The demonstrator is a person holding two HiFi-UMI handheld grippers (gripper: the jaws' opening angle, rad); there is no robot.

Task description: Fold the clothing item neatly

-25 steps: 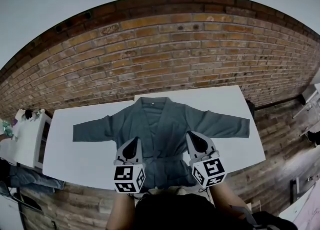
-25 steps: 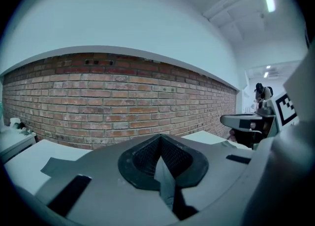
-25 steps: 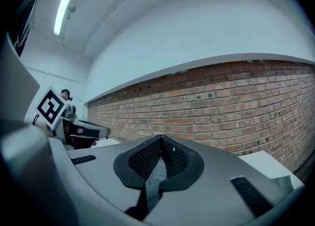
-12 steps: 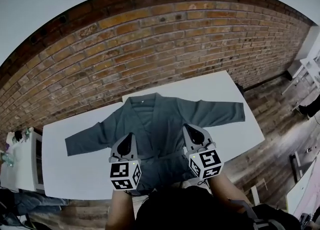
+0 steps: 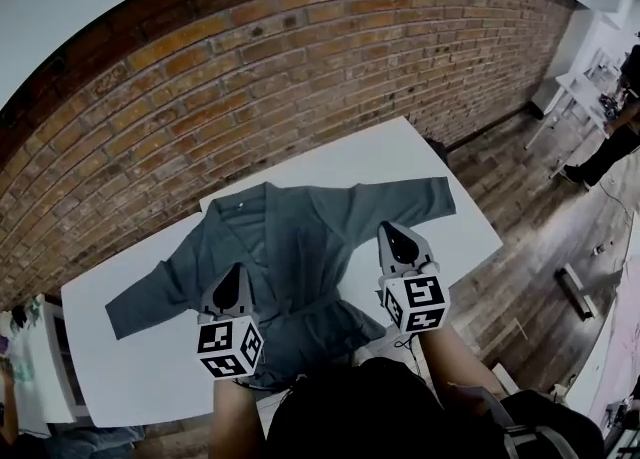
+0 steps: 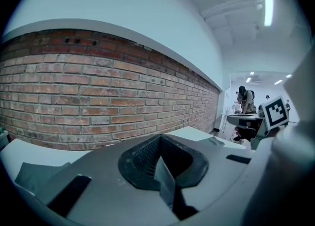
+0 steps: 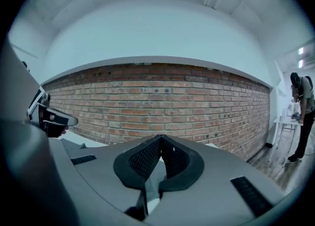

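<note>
Left claw (image 6: 160, 140): jaws pressed together, nothing between them. Beyond it: white worktop (image 6: 194, 132); grey garment (image 6: 39, 176) lying at lower left; brick wall (image 6: 98, 97) behind; marker cube (image 6: 276, 113) at right edge; standing person (image 6: 244, 99) far off.

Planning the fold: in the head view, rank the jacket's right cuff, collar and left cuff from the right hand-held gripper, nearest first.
1. Right cuff, just right of the right hand-held gripper.
2. Collar, toward the wall, left.
3. Left cuff, far left.

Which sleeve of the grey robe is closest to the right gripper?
The right-hand sleeve, lying on the white table just beyond the right gripper. The other sleeve lies far across the grey cloth robe, past the left gripper.
</note>
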